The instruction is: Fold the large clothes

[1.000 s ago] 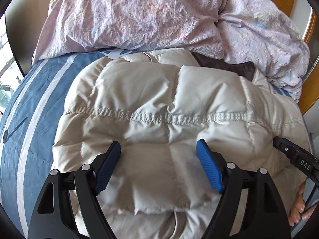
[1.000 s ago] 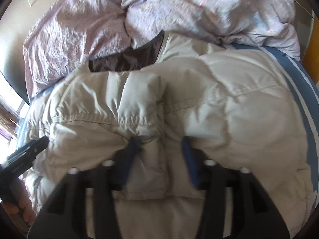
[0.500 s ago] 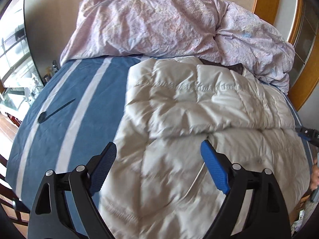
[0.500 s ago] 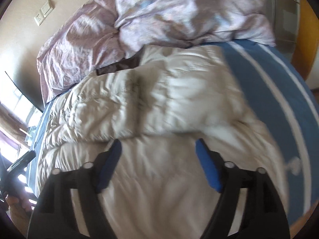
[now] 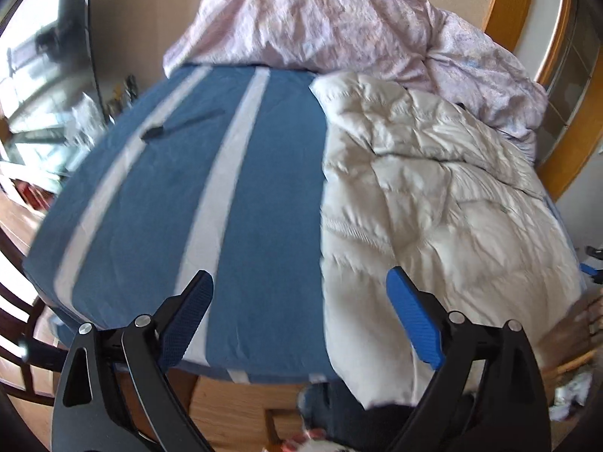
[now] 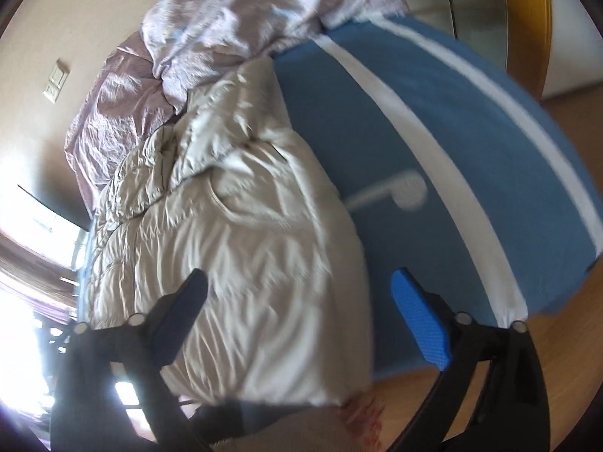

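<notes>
A cream quilted puffer jacket (image 5: 433,203) lies folded on the blue striped bed, its near end hanging over the bed's front edge. It also shows in the right wrist view (image 6: 241,233). My left gripper (image 5: 297,316) is open and empty, held back above the bed's front edge, left of the jacket. My right gripper (image 6: 297,316) is open and empty, pulled back over the jacket's near right edge. Both views are motion-blurred.
A crumpled lilac duvet (image 5: 339,26) is piled at the head of the bed. The blue sheet (image 5: 233,203) with white stripes lies left of the jacket and right of it (image 6: 433,120). Wooden floor (image 5: 233,399) lies below the front edge. A wooden frame (image 5: 508,3) stands at right.
Both grippers have let go of the jacket, opened, and pulled back from it toward the bed's front edge. The left view swung left, the right view swung right.
</notes>
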`<state>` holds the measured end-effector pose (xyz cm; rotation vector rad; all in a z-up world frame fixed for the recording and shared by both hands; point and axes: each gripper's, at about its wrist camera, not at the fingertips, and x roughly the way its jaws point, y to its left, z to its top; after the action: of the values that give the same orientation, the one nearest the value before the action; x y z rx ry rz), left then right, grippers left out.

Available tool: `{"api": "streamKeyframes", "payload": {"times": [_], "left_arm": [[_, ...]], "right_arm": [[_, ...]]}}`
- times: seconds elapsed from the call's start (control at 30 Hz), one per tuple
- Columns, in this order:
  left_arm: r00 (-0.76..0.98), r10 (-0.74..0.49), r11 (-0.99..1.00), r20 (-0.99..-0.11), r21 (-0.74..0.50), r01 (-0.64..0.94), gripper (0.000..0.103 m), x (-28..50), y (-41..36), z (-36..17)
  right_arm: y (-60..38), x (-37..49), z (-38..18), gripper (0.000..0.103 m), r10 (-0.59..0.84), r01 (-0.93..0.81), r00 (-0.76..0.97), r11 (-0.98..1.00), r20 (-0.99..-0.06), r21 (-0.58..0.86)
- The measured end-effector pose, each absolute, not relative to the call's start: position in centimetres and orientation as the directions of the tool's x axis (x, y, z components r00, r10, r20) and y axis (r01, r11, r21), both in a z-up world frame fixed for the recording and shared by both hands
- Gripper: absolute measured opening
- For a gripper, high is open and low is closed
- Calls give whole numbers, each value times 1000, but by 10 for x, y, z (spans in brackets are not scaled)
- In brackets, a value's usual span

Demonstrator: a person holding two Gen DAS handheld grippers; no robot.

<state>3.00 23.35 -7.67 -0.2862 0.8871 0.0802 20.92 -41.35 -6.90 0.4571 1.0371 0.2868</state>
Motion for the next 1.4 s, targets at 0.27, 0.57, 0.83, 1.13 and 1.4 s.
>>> {"api": "streamKeyframes", "payload": {"times": [0.27,0.57,0.83,1.13,1.4], "left_arm": [[581,-297,881,-757,-452,-138,86,29,235,-99],[580,-427,786,-694,-602,-142,69,31,234,-118],[575,-544,693,-612,-713,-104,65,22,224,-126],[573,-568,659,-591,-744,-114,57,9,214,-130],[582,-520,706,-625,-698,-119,25,10,210,-120]], "right_arm": [[-438,200,-109,76,584,33,390,764,-712,644],[-426,196,-121,70,682,-25,337,695,-649,718],[-412,192,-123,67,723,-72,303,667,-621,741],[-400,184,-127,48,742,-97,262,656,-617,748],[-399,181,-121,22,709,-99,315,686,-631,721]]}}
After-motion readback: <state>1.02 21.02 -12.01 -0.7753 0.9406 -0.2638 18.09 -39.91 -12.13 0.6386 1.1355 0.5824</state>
